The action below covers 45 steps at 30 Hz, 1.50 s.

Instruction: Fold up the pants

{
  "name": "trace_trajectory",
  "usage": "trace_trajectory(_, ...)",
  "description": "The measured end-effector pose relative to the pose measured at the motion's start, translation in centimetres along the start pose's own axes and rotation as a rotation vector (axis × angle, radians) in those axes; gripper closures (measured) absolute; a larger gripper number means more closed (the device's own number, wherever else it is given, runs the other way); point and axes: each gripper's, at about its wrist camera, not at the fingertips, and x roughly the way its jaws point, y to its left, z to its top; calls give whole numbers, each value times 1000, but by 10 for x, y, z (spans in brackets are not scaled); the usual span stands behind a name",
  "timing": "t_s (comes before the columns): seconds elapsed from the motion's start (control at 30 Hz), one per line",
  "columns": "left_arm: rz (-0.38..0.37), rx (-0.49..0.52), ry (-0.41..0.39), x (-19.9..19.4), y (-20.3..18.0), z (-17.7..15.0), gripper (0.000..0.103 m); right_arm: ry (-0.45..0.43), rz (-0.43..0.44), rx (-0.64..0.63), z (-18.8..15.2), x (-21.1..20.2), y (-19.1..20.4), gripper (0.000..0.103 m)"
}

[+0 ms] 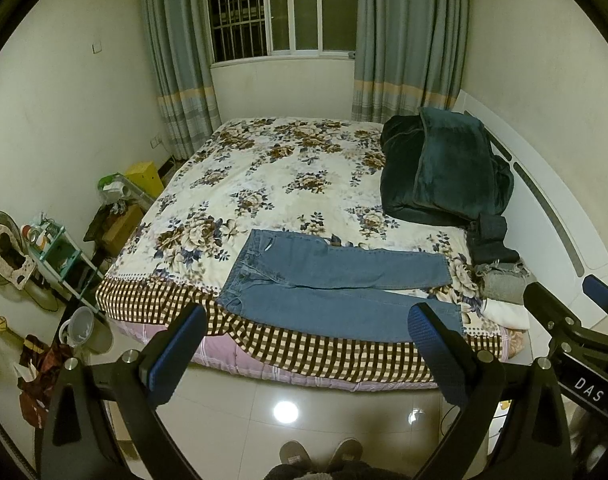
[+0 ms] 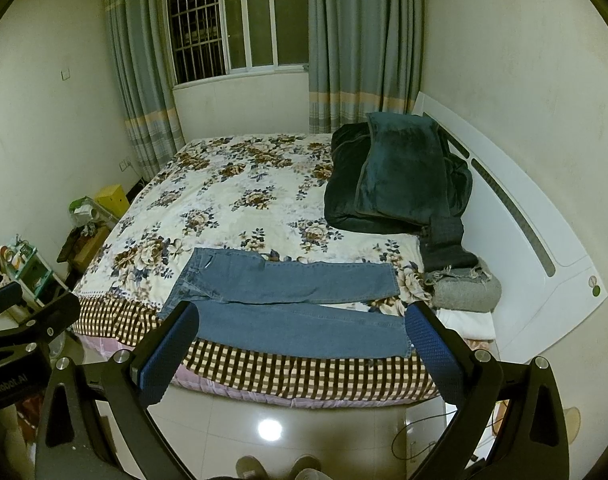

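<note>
A pair of blue jeans (image 1: 335,280) lies flat on the near edge of the bed, waist to the left, both legs stretched to the right; it also shows in the right wrist view (image 2: 288,300). My left gripper (image 1: 307,320) is open and empty, held back above the floor in front of the bed edge. My right gripper (image 2: 302,320) is open and empty too, at a similar distance from the jeans. The right gripper's body shows at the right edge of the left wrist view (image 1: 575,320).
The bed (image 1: 288,168) has a floral cover with a checked border. A dark green blanket (image 1: 439,168) and folded clothes (image 1: 499,280) sit by the white headboard (image 1: 551,216). Clutter, a shelf (image 1: 60,256) and a bin (image 1: 84,328) stand on the left floor.
</note>
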Motion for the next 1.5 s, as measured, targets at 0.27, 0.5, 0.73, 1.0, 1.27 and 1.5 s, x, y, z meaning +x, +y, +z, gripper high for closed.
trace_trajectory(0.27, 1, 2, -1, -2, -5, 23, 0, 0, 0, 0, 1, -1, 1, 0)
trace_trajectory(0.5, 2, 1, -1, -3, -8, 32, 0, -1, 1, -1, 1, -1, 1, 0)
trace_trajectory(0.73, 5, -2, -1, -3, -6, 34, 0, 4, 4, 0, 5, -1, 2, 0)
trace_trajectory(1.0, 87, -60, -17, 35, -7, 51, 0, 44, 16, 23, 22, 32, -23, 0)
trace_trajectory(1.27, 212, -85, 49, 152, 4, 81, 0, 94, -66, 60, 40, 146, -37, 0)
trace_trajectory(1.5, 228, -118, 263, 342, 35, 129, 0, 239, -145, 165, 71, 327, -50, 0)
